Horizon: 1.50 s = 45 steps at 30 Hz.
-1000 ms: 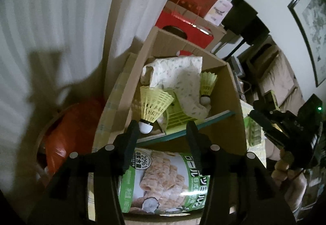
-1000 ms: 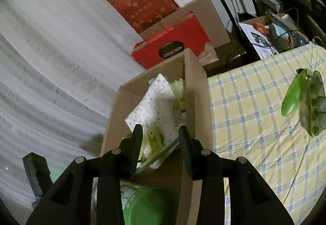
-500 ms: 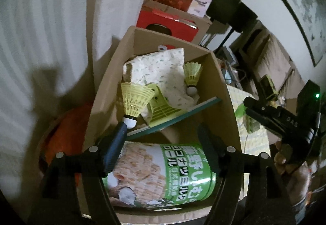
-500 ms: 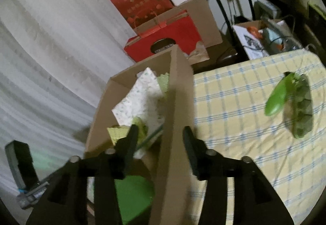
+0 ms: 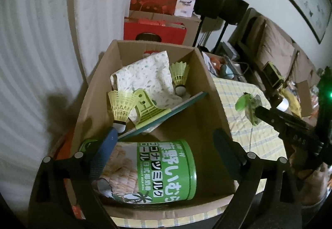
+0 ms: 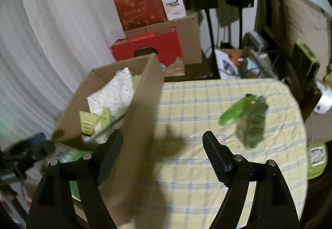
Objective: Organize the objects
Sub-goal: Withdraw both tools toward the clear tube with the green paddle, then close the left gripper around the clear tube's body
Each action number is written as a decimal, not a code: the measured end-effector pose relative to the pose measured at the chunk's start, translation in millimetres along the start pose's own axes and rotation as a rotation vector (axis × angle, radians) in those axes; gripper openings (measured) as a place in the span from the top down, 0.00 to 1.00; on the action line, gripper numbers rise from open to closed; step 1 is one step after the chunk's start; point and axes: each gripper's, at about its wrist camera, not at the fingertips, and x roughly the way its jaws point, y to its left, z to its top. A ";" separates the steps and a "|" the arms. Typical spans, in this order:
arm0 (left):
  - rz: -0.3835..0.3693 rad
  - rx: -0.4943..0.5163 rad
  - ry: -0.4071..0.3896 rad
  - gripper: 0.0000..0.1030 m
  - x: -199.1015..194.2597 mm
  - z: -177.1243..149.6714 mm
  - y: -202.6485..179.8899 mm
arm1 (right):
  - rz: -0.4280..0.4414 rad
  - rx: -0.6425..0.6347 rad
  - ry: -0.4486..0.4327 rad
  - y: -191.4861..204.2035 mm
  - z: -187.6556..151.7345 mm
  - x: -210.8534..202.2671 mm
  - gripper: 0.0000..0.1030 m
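Since a second ago both tools have spread wide: the left tool (image 5: 164, 139) has let go of the green can (image 5: 149, 171), which lies on its side in the cardboard box (image 5: 209, 108); the right tool (image 6: 162, 141), empty, hangs over the table (image 6: 207, 166).

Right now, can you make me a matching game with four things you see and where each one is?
Things:
1. green can
2. patterned cloth
3. green plastic thing
4. red bag

Places:
A. on the checked tablecloth, outside the box
B. behind the box, on the floor side
C. lying on its side at the near end of the box
D. at the far end of the box, next to a shuttlecock

Pairs: 1-C, 2-D, 3-A, 4-B
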 end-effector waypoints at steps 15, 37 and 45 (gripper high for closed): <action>0.011 0.096 -0.028 0.00 -16.1 -6.9 -46.7 | -0.100 -0.091 -0.036 -6.9 -16.1 -39.4 0.15; -0.045 0.162 -0.040 0.00 -0.9 -13.0 -114.3 | -0.218 -0.016 -0.077 -76.0 -19.0 -77.6 0.01; -0.078 0.203 -0.039 0.00 20.3 -11.6 -156.2 | -0.255 0.083 -0.090 -125.0 -19.3 -84.3 0.01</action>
